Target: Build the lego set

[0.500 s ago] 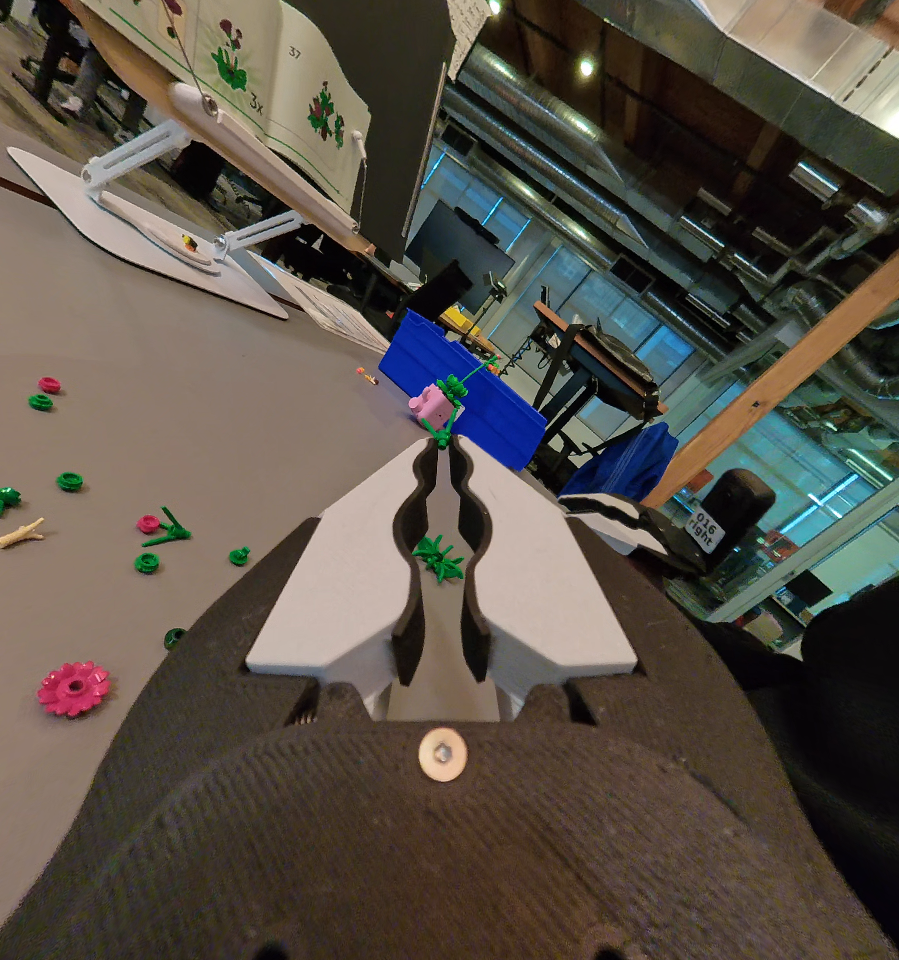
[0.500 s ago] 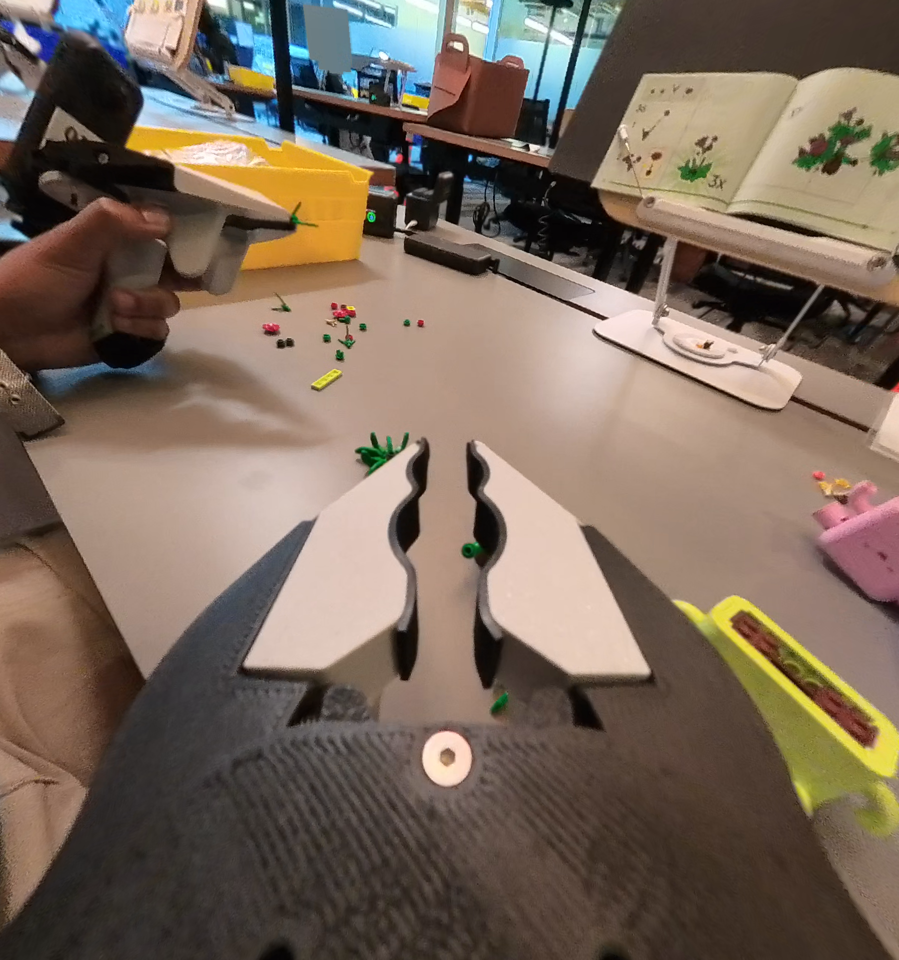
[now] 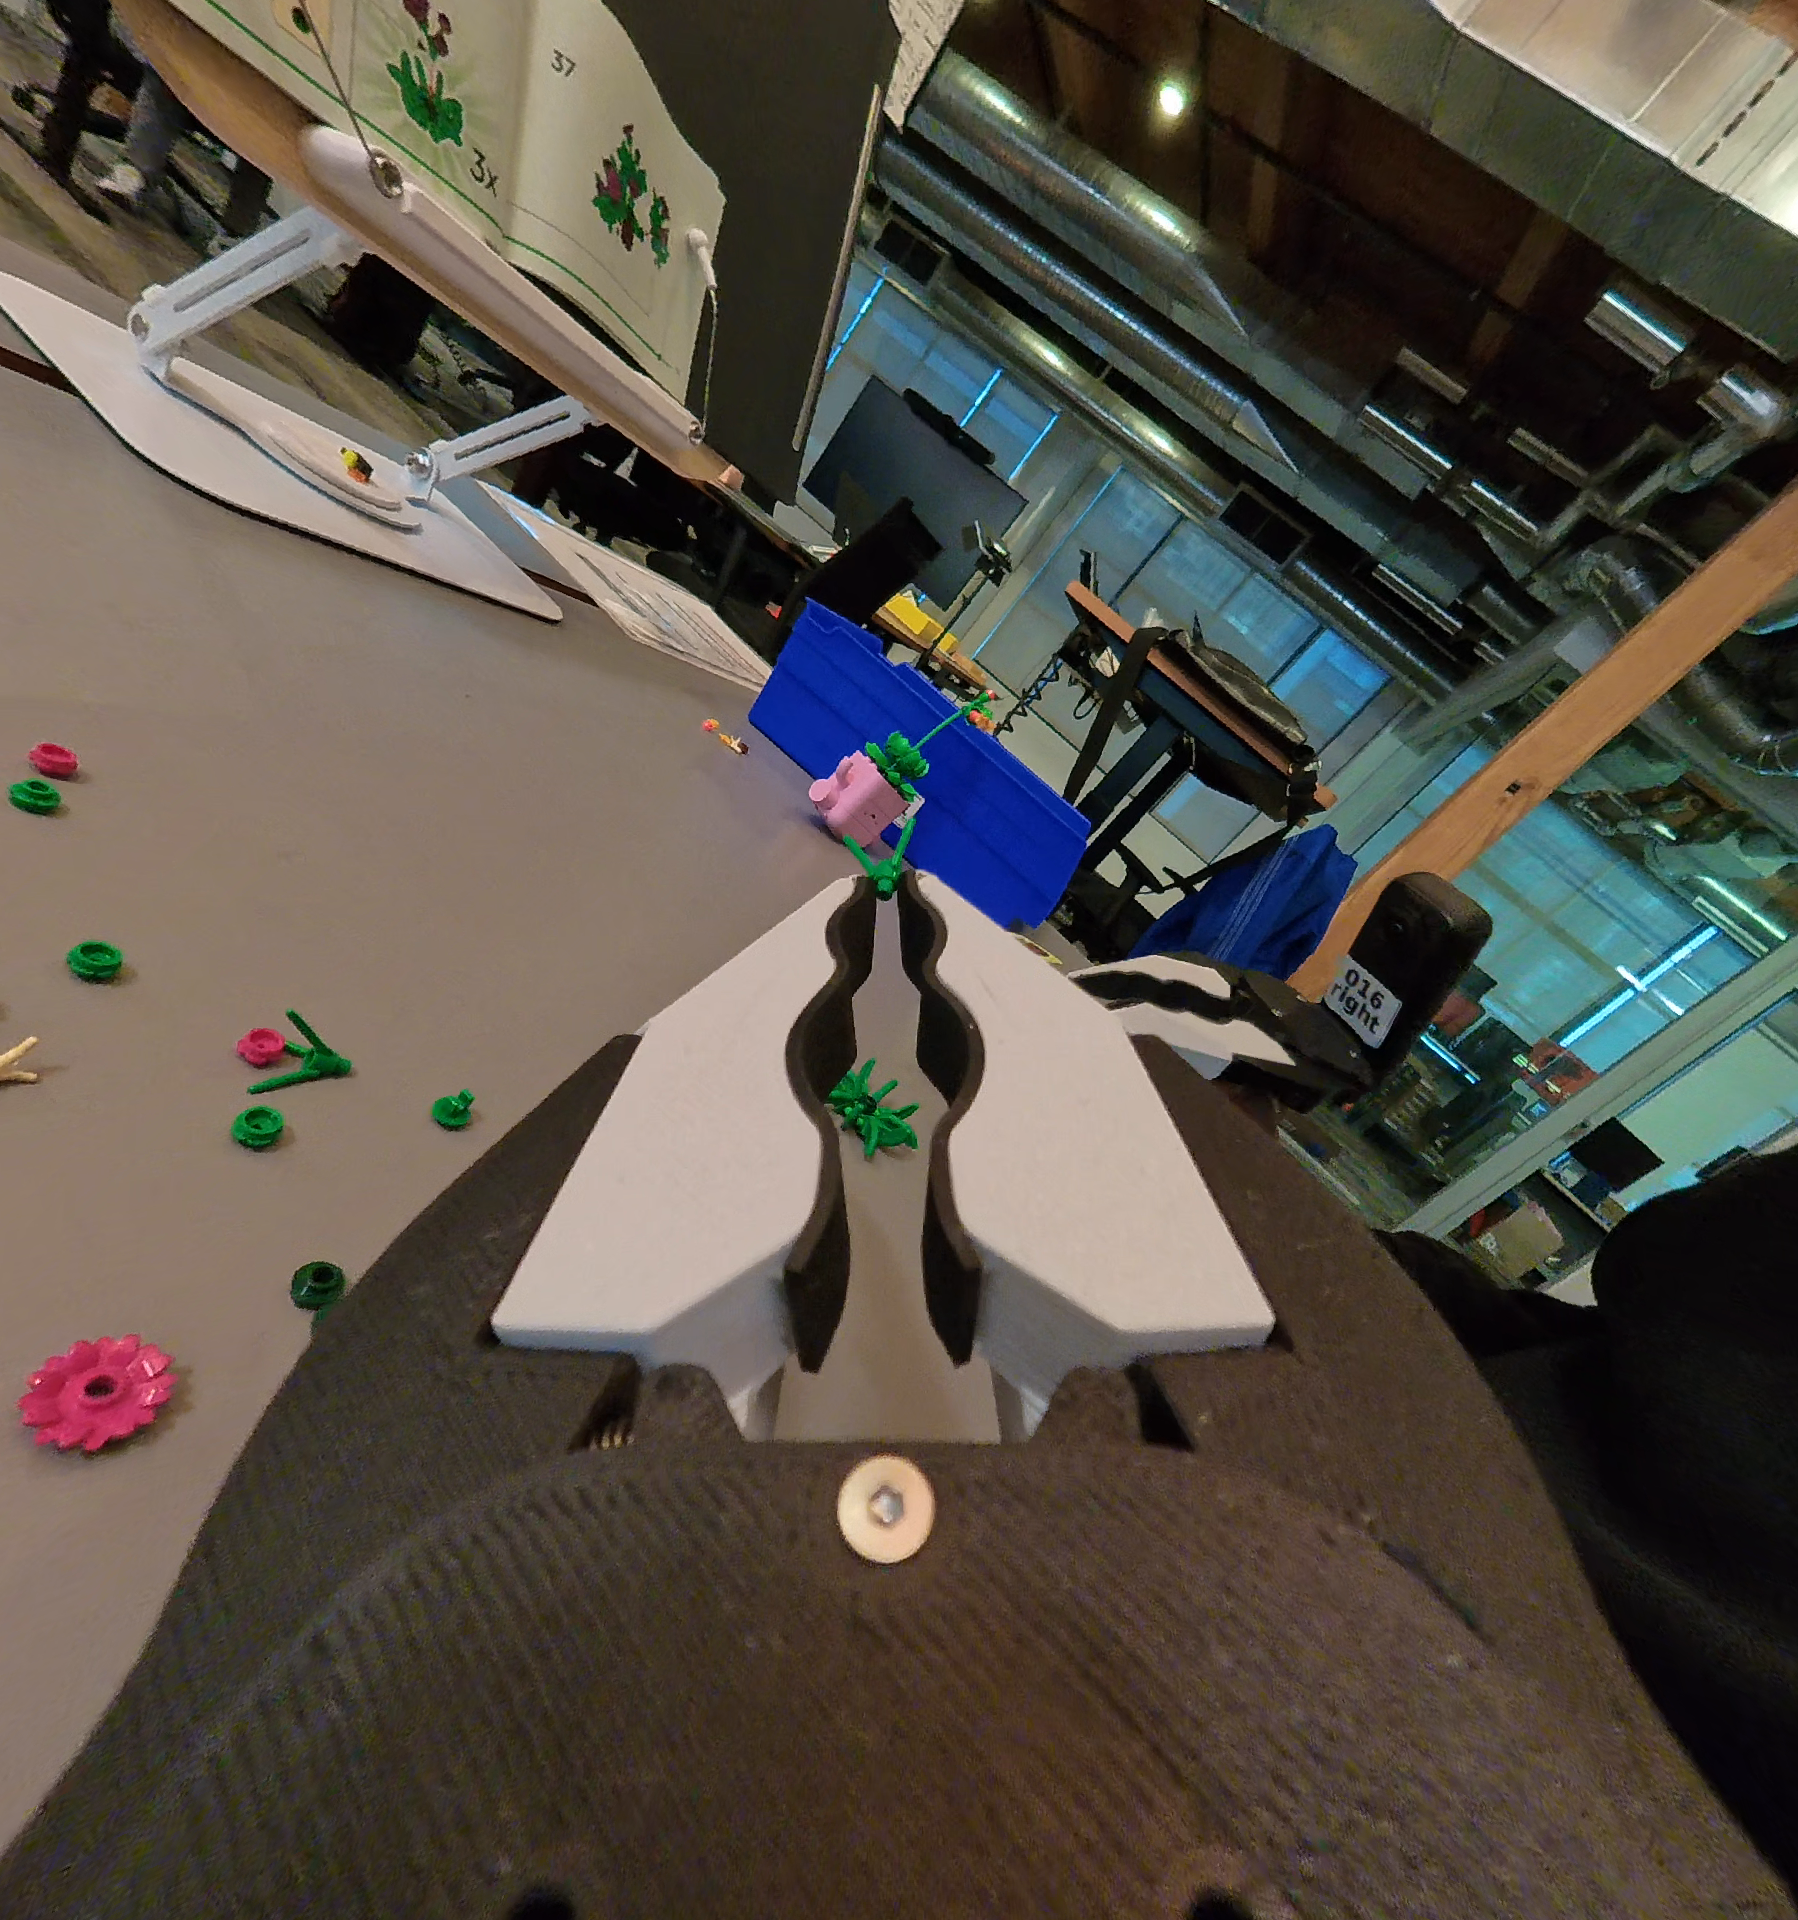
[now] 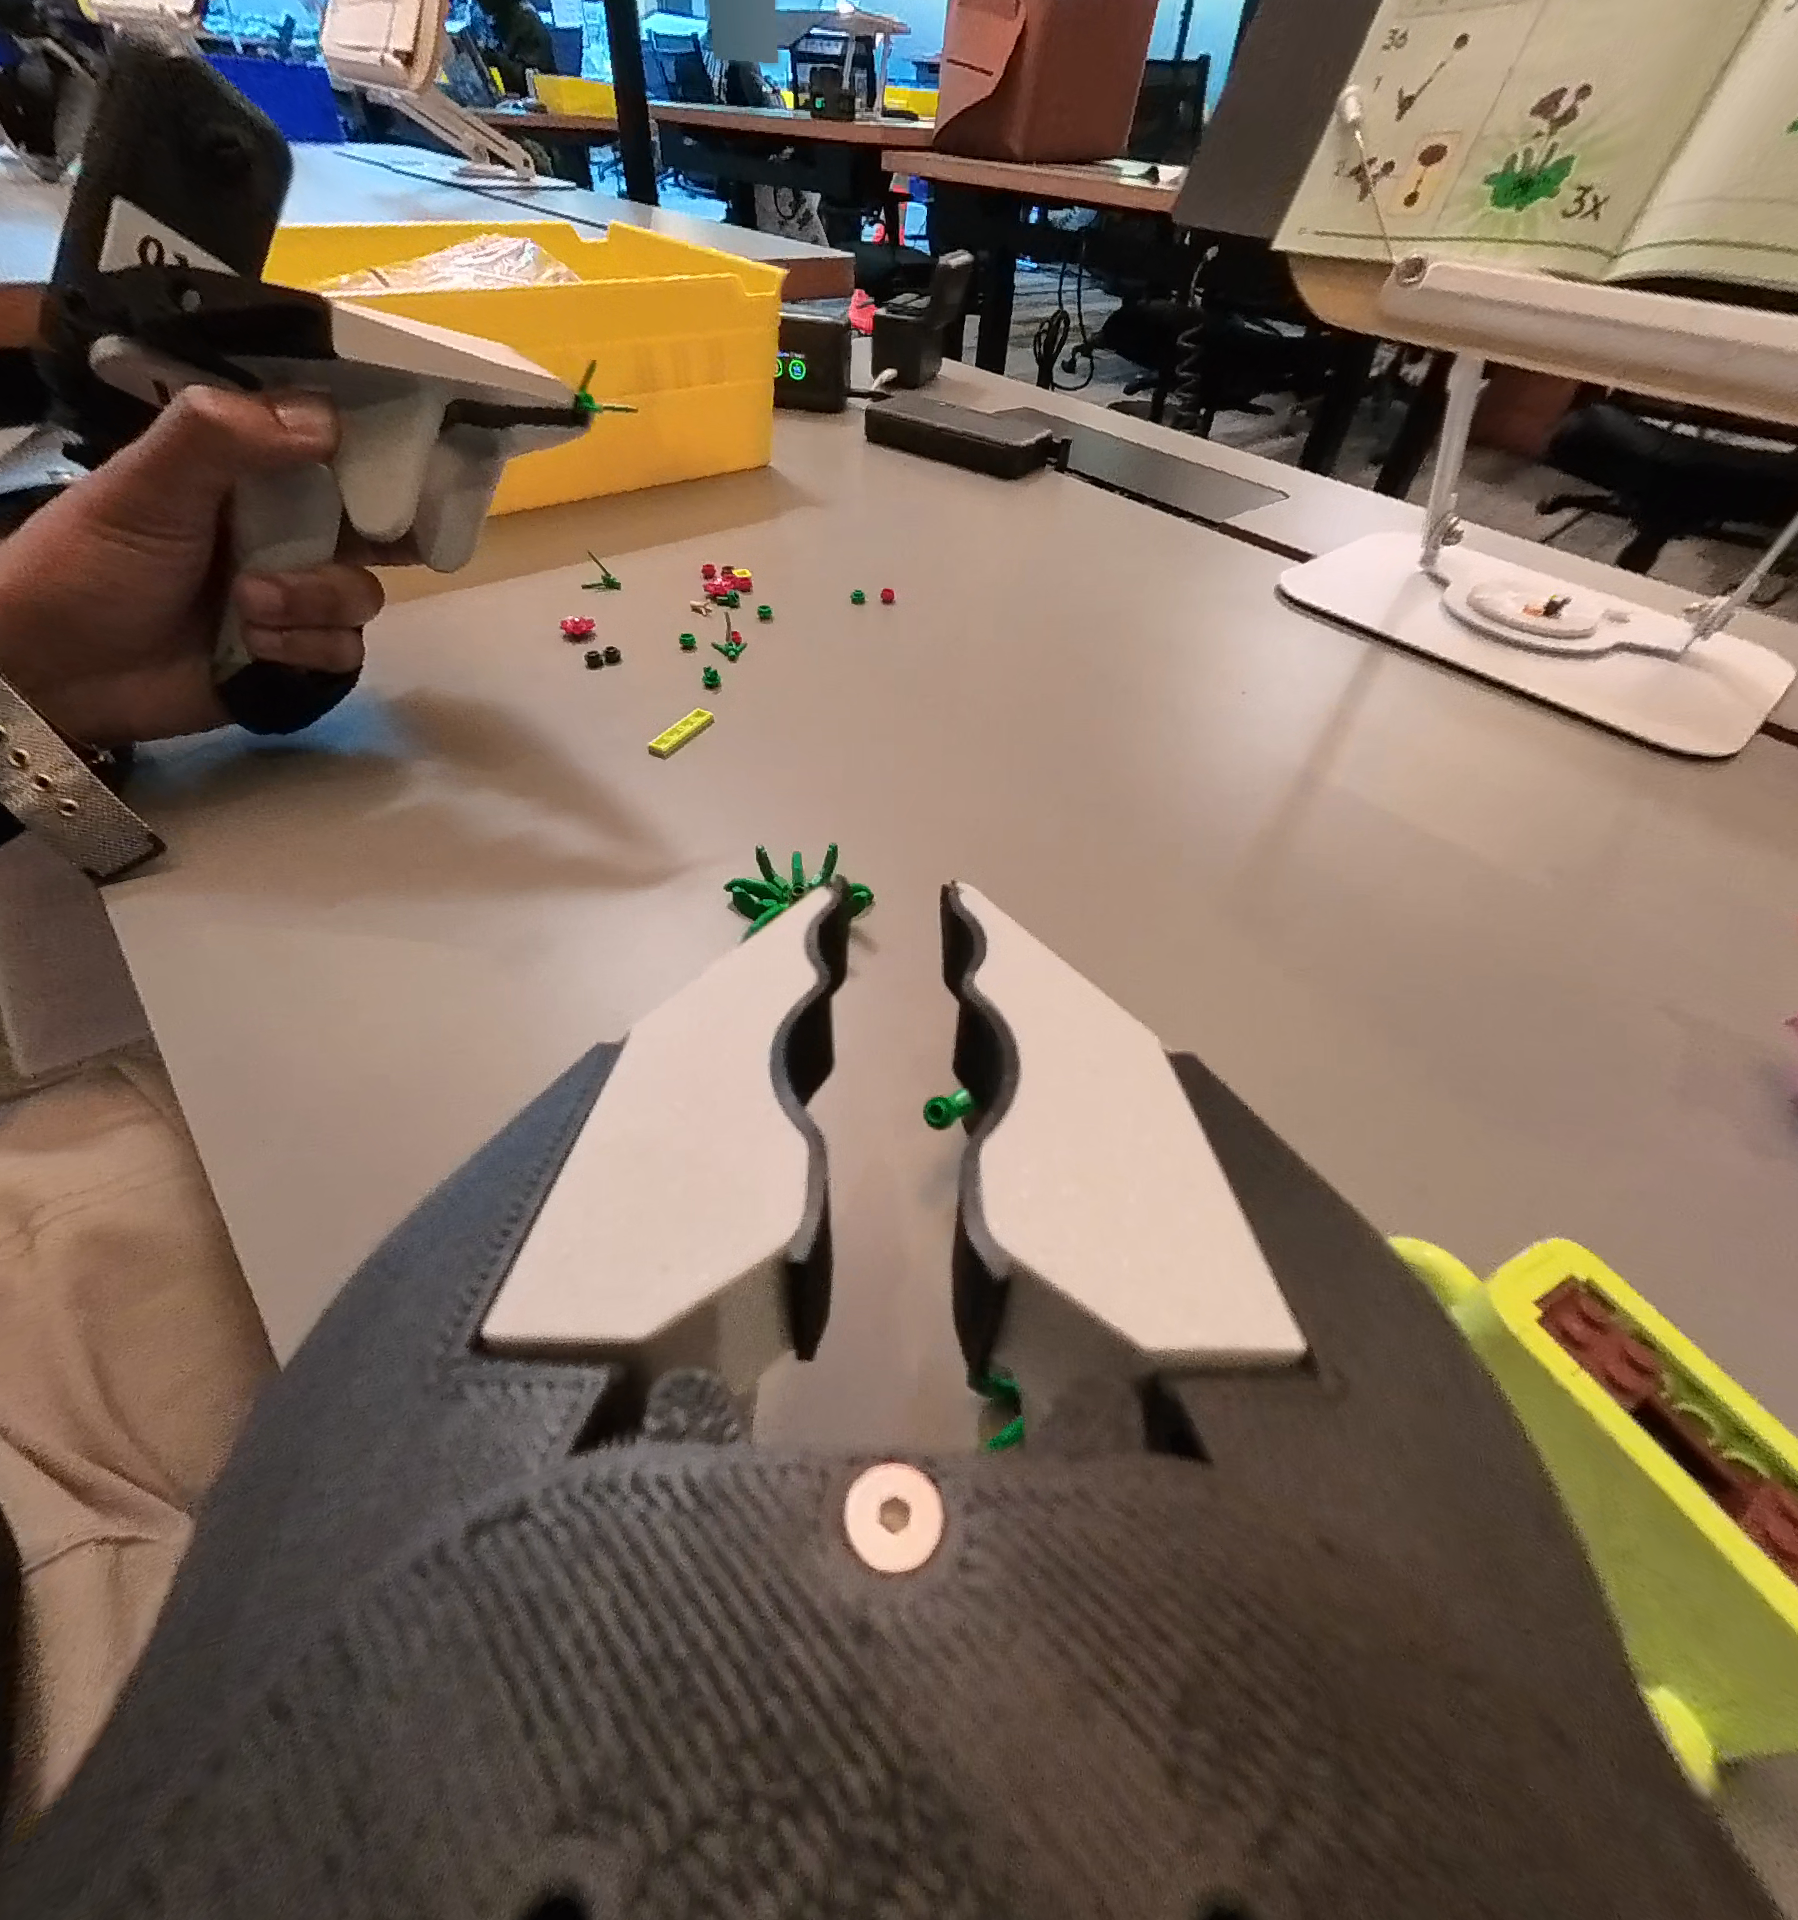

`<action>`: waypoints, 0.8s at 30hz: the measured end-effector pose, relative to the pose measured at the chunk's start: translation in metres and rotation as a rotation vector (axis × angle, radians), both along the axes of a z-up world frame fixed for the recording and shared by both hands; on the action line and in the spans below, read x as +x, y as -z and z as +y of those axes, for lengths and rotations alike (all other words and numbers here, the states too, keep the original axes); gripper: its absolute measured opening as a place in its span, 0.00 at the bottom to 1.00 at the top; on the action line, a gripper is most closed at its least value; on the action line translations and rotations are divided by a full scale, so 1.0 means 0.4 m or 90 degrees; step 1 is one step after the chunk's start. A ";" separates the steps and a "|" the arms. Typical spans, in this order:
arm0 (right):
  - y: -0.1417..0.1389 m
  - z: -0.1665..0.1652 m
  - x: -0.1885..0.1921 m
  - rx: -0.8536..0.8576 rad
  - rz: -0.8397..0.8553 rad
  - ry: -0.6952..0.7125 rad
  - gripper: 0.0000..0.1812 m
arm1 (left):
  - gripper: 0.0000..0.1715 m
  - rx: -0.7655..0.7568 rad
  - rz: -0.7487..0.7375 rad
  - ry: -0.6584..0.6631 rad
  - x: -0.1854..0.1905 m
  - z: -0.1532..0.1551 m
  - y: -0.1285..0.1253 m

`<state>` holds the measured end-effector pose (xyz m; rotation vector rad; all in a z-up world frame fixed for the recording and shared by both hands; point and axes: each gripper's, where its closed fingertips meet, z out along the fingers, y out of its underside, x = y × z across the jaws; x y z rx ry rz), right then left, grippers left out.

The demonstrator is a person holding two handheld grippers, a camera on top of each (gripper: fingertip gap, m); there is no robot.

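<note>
Green plastic is what is pinched at the very tips of the left gripper (image 3: 882,883): a small stem piece with thin prongs (image 4: 587,403), held clear above the grey table (image 4: 1134,831), its prongs sticking out forward and sideways beyond the closed jaws. The right gripper (image 4: 890,902) is noted low over the table with its jaws spread and nothing between them. A cluster of green leaf pieces (image 4: 775,888) lies on the table just beside and ahead of its left fingertip, slightly off the gap between the fingers; the right gripper is plainly the nearer of the two. A shift toward that side is judged necessary before the jaws could close around the cluster. Its spiky leaves fan outward and upward, so no single long axis can be stated. One small green stud (image 4: 945,1110) is seen under the right finger. Pink and green loose pieces (image 4: 718,613) lie well apart, farther back. The pink pot assembly (image 3: 859,795) lies beyond, near a blue bin (image 3: 916,769).
</note>
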<state>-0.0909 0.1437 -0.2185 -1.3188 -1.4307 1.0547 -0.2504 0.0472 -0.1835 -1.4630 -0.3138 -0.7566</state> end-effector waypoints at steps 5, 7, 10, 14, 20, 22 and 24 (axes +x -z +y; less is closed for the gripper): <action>0.009 -0.013 -0.006 0.040 -0.013 -0.006 0.08 | 0.01 -0.010 0.005 0.008 0.013 0.008 0.004; 0.009 -0.019 -0.006 0.051 -0.012 -0.011 0.08 | 0.01 -0.014 0.011 0.008 0.016 0.010 0.006; 0.008 -0.022 -0.005 0.058 -0.010 -0.013 0.08 | 0.01 -0.017 0.014 0.009 0.020 0.013 0.007; 0.004 -0.023 -0.004 0.062 -0.004 -0.013 0.08 | 0.01 -0.020 0.017 0.009 0.022 0.014 0.009; 0.004 -0.023 -0.004 0.067 -0.004 -0.011 0.08 | 0.01 -0.021 0.020 0.007 0.020 0.012 0.008; 0.005 -0.024 -0.004 0.070 -0.005 -0.010 0.08 | 0.01 -0.019 0.018 0.005 0.018 0.011 0.007; 0.006 -0.024 -0.005 0.073 -0.007 -0.009 0.08 | 0.01 -0.018 0.018 0.004 0.018 0.010 0.006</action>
